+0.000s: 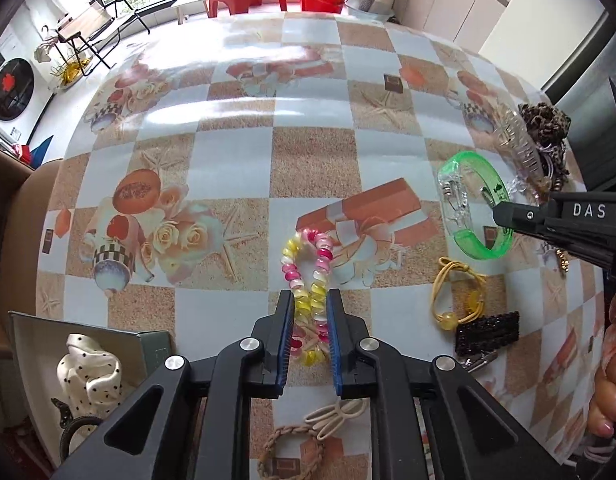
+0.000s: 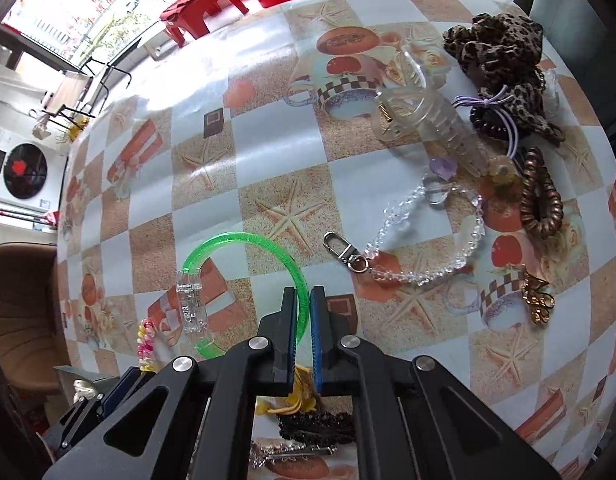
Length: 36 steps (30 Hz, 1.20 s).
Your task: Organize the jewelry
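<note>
My left gripper (image 1: 311, 300) is shut on a pink, yellow and white spiral hair tie (image 1: 308, 276) lying on the patterned table (image 1: 228, 152). My right gripper (image 2: 304, 296) is shut on the rim of a green translucent bangle (image 2: 248, 240) with a clear clasp; the bangle also shows in the left wrist view (image 1: 473, 200), with the right gripper (image 1: 503, 214) on its near side. A box (image 1: 88, 360) at the table's near left holds a polka-dot scrunchie (image 1: 88, 372). The hair tie also shows in the right wrist view (image 2: 144, 346).
Around lie a yellow elastic with beads (image 1: 455, 292), a black clip (image 1: 487, 330), a braided tie (image 1: 288, 448), a clear claw clip (image 2: 435, 124), a leopard scrunchie (image 2: 503, 64), a crystal bead chain (image 2: 423, 232), a brown coil tie (image 2: 541, 200) and a gold charm (image 2: 537, 300).
</note>
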Each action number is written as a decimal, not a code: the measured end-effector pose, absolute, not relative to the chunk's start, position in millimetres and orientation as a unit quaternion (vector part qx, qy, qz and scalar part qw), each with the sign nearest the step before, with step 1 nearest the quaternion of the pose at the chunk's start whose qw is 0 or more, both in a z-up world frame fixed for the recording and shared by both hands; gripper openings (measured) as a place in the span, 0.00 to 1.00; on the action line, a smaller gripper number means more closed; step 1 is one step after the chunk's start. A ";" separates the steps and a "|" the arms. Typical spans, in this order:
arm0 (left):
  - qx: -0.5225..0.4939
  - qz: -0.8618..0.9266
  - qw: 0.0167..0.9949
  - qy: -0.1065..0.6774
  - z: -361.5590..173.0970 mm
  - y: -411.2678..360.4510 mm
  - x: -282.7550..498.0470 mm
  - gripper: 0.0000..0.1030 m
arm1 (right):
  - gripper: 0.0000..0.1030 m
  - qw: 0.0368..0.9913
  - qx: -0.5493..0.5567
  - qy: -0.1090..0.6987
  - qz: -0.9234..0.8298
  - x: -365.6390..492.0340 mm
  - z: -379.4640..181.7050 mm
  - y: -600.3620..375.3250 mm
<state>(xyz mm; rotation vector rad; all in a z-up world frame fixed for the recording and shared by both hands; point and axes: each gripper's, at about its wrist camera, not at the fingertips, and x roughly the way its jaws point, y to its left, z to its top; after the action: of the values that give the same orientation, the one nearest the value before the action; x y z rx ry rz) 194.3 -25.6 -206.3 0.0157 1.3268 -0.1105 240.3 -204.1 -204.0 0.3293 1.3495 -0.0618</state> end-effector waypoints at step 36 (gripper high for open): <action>0.027 0.006 0.799 0.601 -216.4 -2.3 194.0 1.00 | 0.07 0.753 0.176 0.634 0.023 165.8 -171.6 -233.5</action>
<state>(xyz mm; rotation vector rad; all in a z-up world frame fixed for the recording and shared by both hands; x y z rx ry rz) 194.0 -2.3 -216.4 0.0577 1.2895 0.0122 165.8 -233.5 -171.6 0.3838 1.3834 0.0495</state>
